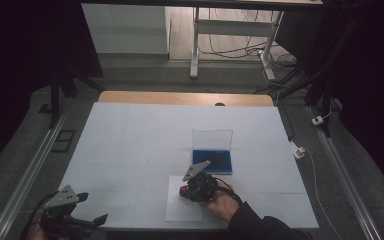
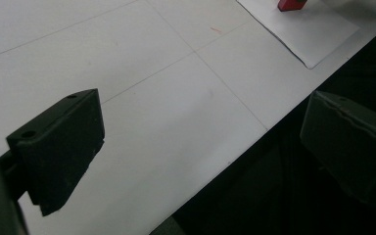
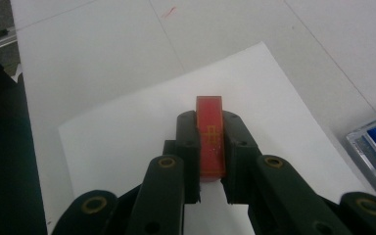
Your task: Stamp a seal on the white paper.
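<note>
Red stamp [image 3: 210,137] clamped in right gripper [image 3: 210,147] over paper sheet [image 3: 127,127]; blue ink pad [image 1: 212,161] at one o'clock; imprint judged pending. Left gripper [image 2: 196,142] held wide, empty.

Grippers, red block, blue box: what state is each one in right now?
Right gripper: shut on the red block, over the paper sheet.
Red block: clamped between the jaws.
Left gripper: open, holding nothing, at the table edge.
Blue ink pad box: open, clear lid upright.
Paper sheet: lying flat.

Right gripper [image 3: 210,147] clamped tight near the table's near edge, left gripper [image 1: 82,207] at the near-left corner, jaws wide apart
</note>
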### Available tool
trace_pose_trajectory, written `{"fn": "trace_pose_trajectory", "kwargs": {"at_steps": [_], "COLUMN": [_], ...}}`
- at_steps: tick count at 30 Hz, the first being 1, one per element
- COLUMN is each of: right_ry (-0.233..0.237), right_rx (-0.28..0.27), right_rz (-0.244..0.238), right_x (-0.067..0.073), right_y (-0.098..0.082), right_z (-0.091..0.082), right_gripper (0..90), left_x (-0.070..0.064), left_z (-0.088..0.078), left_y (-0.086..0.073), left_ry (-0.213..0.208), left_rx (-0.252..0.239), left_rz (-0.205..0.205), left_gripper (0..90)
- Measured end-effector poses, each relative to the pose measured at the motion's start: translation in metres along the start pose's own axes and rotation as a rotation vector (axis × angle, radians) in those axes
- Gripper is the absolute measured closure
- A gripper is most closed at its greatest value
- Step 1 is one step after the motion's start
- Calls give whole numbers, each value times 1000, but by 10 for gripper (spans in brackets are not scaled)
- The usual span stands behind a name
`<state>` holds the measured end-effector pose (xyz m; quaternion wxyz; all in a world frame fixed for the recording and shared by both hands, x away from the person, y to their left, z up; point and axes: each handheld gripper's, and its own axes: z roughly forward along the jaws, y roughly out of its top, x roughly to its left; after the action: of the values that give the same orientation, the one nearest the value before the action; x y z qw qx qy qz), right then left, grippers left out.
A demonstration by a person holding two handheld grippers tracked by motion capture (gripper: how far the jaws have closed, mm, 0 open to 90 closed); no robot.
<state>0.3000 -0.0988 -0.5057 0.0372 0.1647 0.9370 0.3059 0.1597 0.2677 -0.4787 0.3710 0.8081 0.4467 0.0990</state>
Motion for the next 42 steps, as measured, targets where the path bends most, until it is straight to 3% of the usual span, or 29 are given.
{"fn": "trace_pose_trajectory", "kwargs": {"at_steps": [6,11,17,42], "right_ry": [17,7,19,22], "right_rx": [1,14,8,-86], "right_rz": [16,1,32,54], "right_x": [-3,-3,-5,-12], "right_y": [0,2,1,4], "right_z": [-1,-2,-3,-28], "right_gripper": [795,793,792,791], "left_x": [0,0,-1,1], "left_z": [0,-1,-1,-1], "left_y": [0,0,0,-1], "left_ry": [2,1,4,-6], "left_rx": [-1,-3,-5,-11], "left_rz": [1,2,6,0], "left_gripper": [26,26,26,26]}}
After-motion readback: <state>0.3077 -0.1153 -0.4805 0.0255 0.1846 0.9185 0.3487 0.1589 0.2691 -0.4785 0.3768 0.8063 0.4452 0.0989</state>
